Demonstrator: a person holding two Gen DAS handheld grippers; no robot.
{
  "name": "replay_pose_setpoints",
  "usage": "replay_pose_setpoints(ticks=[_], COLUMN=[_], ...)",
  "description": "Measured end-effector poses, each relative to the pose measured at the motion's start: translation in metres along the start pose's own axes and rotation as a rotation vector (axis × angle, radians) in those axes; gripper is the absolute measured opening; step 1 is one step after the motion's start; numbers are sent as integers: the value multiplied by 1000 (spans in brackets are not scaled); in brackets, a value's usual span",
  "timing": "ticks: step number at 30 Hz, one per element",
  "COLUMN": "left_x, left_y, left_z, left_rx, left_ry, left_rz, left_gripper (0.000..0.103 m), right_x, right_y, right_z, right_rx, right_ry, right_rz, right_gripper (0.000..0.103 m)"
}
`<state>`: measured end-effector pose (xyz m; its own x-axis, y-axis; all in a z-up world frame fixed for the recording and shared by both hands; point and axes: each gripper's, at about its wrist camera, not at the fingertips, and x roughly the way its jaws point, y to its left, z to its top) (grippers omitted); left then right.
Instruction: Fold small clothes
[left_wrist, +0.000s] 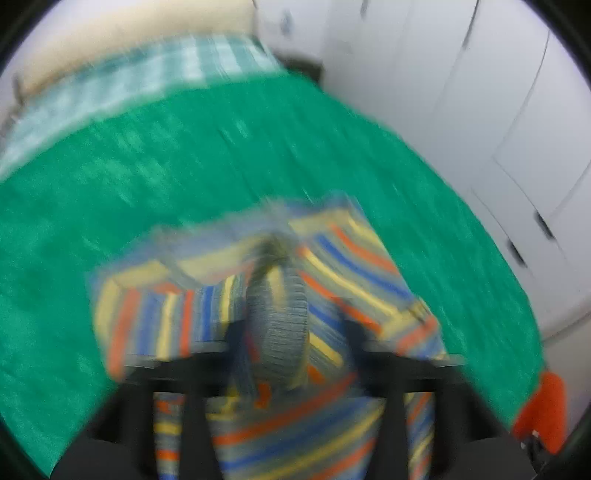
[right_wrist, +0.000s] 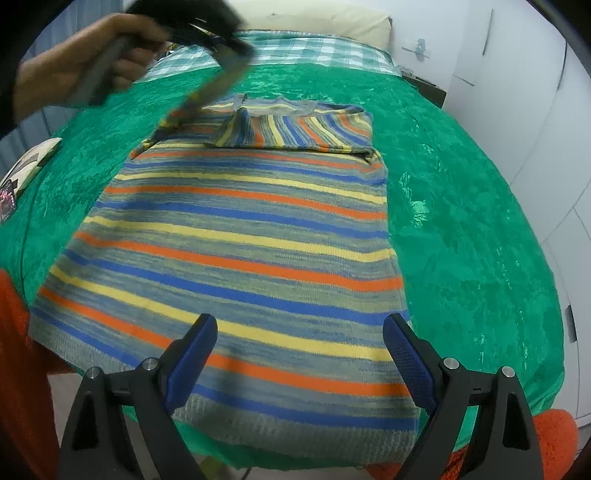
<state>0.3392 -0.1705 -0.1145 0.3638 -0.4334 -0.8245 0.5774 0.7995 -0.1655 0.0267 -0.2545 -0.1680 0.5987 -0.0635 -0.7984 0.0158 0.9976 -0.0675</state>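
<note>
The striped sweater (right_wrist: 236, 251) lies flat on the green bedspread (right_wrist: 461, 229). The left gripper (left_wrist: 275, 325) is clamped on its cuff; the right gripper (right_wrist: 299, 332) hangs with jaws apart above the near hem.

Striped knit sweater (right_wrist: 236, 251) — blue, orange, yellow bands — flat, right sleeve (right_wrist: 291, 133) folded across chest, left sleeve lifted.
</note>
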Motion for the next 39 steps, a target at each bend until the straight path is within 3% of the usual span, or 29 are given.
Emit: replay_pose_setpoints(ticks=[3, 7, 8, 10, 11, 12, 13, 15, 16, 18, 24, 28, 32, 36, 39], left_x=[-12, -22, -14, 9, 21, 31, 27, 4, -11, -28, -76, -84, -87, -81, -80], left_y=[28, 92, 100, 120, 128, 138, 151, 171, 180, 183, 129, 69, 3, -33, -40], left_z=[-11, -29, -34, -55, -65, -77, -91, -107, -114, -121, -150, -176, -219, -258, -270], left_rx=[-73, -261, -261, -240, -230, -227, -259, -364, -420, -422, -359, -281, -185, -140, -139], left_ry=[-72, -108, -86, 33, 102, 164, 164, 80, 60, 50, -53, -63, -38, 3, 21], left_rz=[2, 106, 149, 296, 352, 417, 431, 388, 393, 421, 305, 207, 178, 178, 180], left_gripper=[80, 82, 82, 80, 75, 64, 68, 74, 71, 71, 84, 89, 90, 90, 90], right_x=[0, 1, 4, 9, 11, 11, 10, 8, 7, 8, 11, 7, 3, -5, -9], right_y=[-7, -19, -20, -22, -21, -21, -21, -23, -24, -28, -37, -41, -43, -35, -29], right_z=[0, 1, 1, 3, 3, 4, 4, 4, 4, 3, 9, 13, 15, 17, 17], right_rx=[16, 58, 64, 70, 70, 69, 68, 72, 75, 84, 112, 119, 129, 115, 115], right_ry=[-6, -15, -9, 7, 11, 12, 11, 2, -3, -1, -5, -24, -22, -42, -51], right_rz=[0, -7, -7, -3, -2, -2, -1, -8, -13, -25, -32, -52, -65, -62, -38], right_gripper=[90, 90, 90, 90, 90, 90, 90, 90, 90, 90, 90, 90, 90, 90, 90])
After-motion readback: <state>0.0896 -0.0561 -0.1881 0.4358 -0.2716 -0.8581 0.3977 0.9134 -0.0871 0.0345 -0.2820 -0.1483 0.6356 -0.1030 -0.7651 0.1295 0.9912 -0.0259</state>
